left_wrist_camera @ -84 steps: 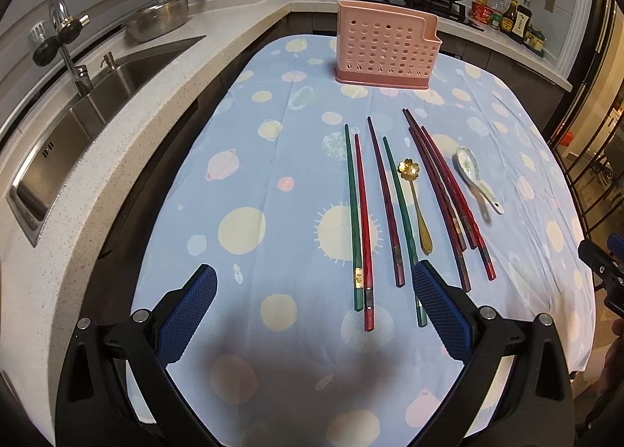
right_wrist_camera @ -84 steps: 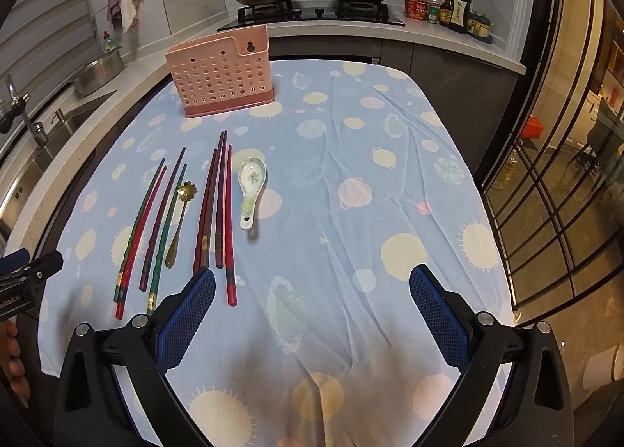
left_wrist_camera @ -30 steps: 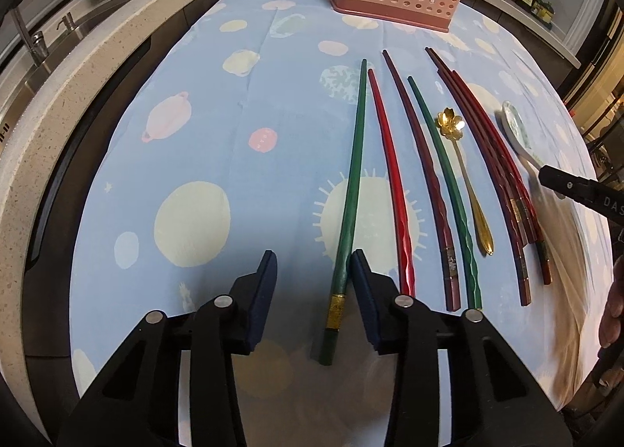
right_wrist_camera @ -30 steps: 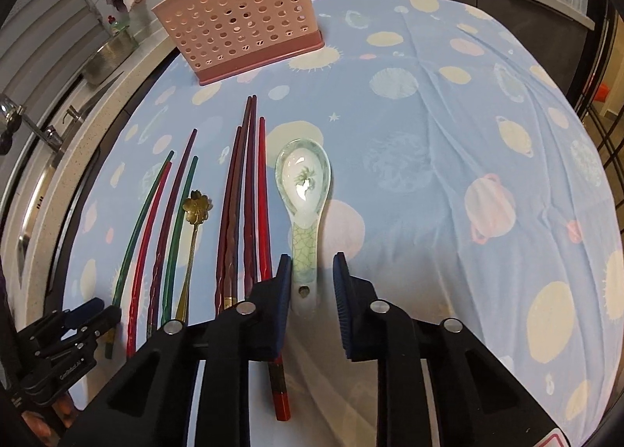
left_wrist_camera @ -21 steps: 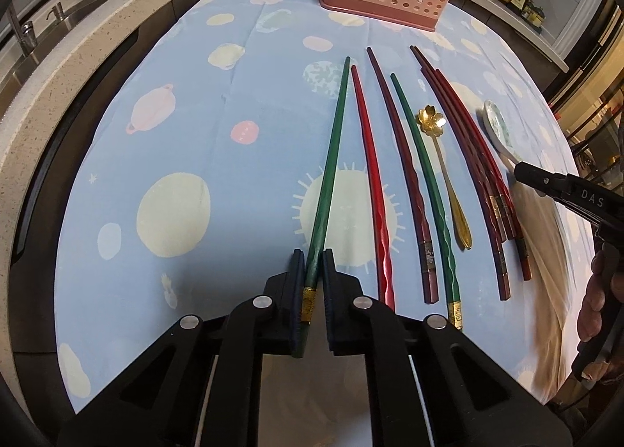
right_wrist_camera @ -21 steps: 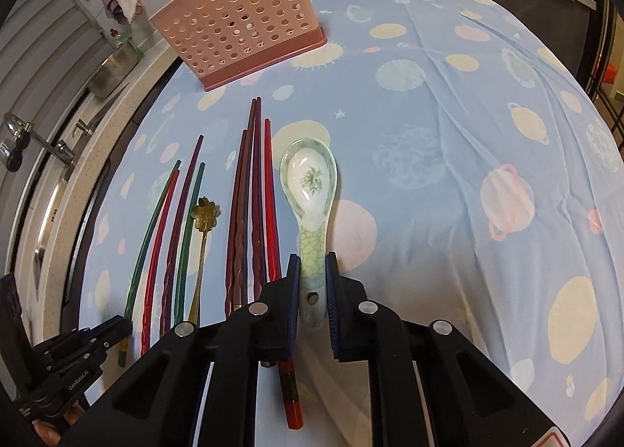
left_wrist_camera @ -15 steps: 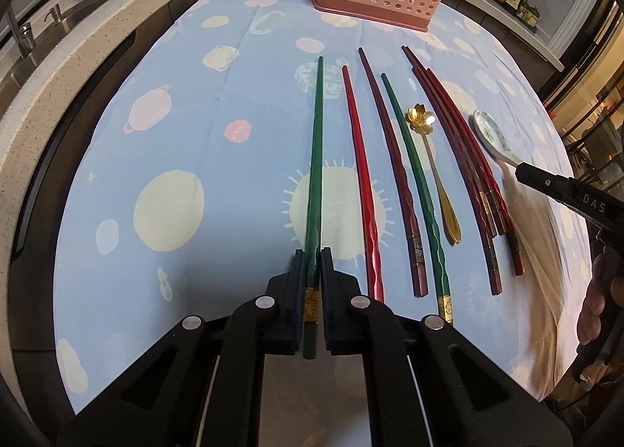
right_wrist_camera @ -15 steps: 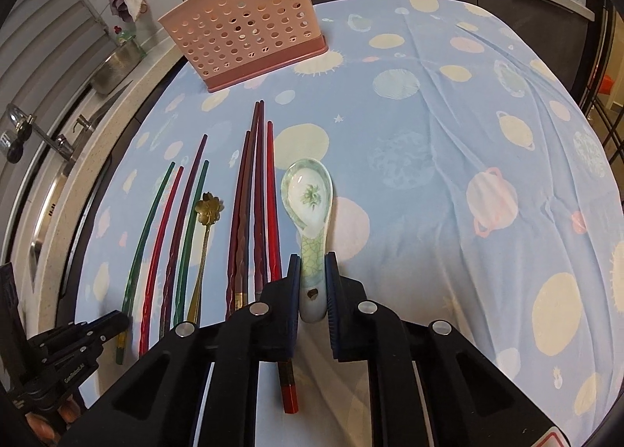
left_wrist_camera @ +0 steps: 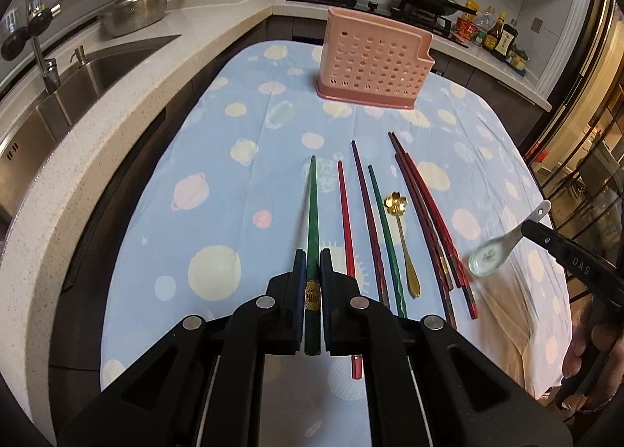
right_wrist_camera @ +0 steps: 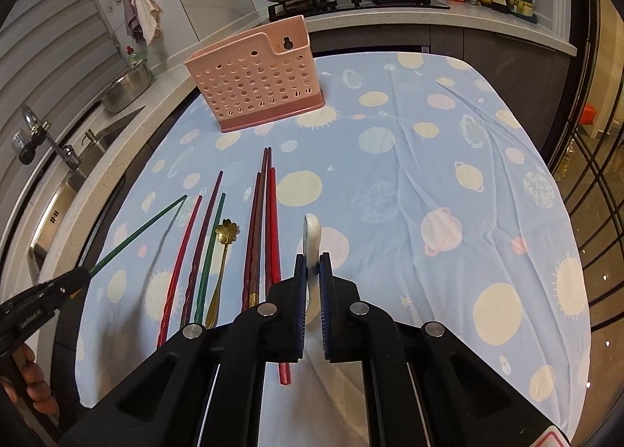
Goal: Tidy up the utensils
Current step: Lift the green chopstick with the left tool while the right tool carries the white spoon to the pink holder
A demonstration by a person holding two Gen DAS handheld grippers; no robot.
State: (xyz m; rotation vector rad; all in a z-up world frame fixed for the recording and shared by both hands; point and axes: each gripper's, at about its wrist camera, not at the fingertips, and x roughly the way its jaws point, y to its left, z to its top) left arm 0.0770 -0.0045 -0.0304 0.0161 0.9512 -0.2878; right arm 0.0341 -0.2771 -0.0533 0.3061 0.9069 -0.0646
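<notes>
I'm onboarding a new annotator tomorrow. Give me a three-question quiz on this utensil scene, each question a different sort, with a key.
1. True or false: the left hand-held gripper is shut on a green chopstick.
2. What does the right hand-held gripper hold? A) gold spoon B) ceramic spoon C) red chopstick
3. Fill in: the pink utensil holder stands on the ____ tablecloth.

Key:
1. True; the chopstick is lifted off the tablecloth.
2. B; the ceramic spoon is clamped by its handle, while the gold spoon lies on the cloth.
3. Blue.
</notes>
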